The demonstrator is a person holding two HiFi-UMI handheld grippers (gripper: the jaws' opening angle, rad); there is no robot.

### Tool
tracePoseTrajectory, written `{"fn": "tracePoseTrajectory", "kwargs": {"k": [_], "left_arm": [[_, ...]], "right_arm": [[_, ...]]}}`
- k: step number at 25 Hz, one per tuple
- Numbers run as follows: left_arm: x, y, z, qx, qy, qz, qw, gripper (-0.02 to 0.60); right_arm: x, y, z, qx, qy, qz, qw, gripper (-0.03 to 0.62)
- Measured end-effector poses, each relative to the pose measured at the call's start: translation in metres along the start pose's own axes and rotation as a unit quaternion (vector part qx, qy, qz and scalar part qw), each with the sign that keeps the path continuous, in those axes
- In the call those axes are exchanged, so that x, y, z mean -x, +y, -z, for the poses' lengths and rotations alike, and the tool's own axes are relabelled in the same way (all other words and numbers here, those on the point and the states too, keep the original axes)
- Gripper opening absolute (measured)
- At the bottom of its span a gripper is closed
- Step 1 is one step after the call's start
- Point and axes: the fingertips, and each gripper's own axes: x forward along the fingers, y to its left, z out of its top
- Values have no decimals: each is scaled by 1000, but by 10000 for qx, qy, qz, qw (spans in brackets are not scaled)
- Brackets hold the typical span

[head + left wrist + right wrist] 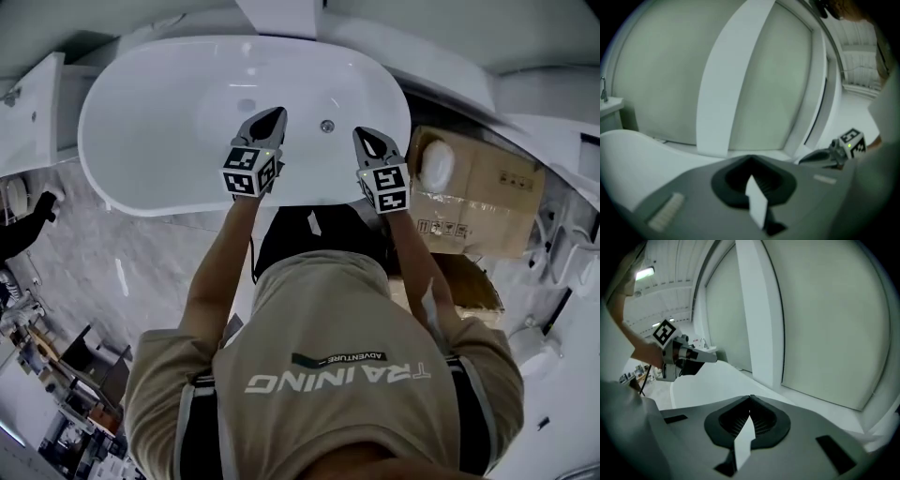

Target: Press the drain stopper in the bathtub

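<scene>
The person is holding both grippers above the near rim of the white bathtub (131, 178). The left gripper (275, 114) is showing its jaws fully together with nothing between them. The right gripper (361, 134) is also showing narrow, empty jaws. The small round drain stopper (326, 125) is sitting on the bathtub's bottom, between the two gripper tips and nearer the right one, and neither is touching it. A cardboard box (483, 192) is standing beside the bathtub's right end.

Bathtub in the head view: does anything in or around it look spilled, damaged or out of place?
Nothing stands out. The bathtub looks clean, with no spill or damage visible. The left gripper and right gripper are held over it, both shut and empty. A cardboard box sits beside the tub's right end.
</scene>
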Motion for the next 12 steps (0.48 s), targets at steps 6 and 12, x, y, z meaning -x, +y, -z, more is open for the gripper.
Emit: {"fn": "tracePoseTrajectory", "kwargs": {"k": [6, 12], "left_arm": [[-30, 32, 63, 222, 417, -73, 9989, 2], [-61, 61, 135, 385, 944, -169, 9946, 2]], "right_arm": [[-45, 1, 59, -22, 409, -174, 9990, 12], [-103, -7, 127, -338, 845, -237, 9956, 12]]}}
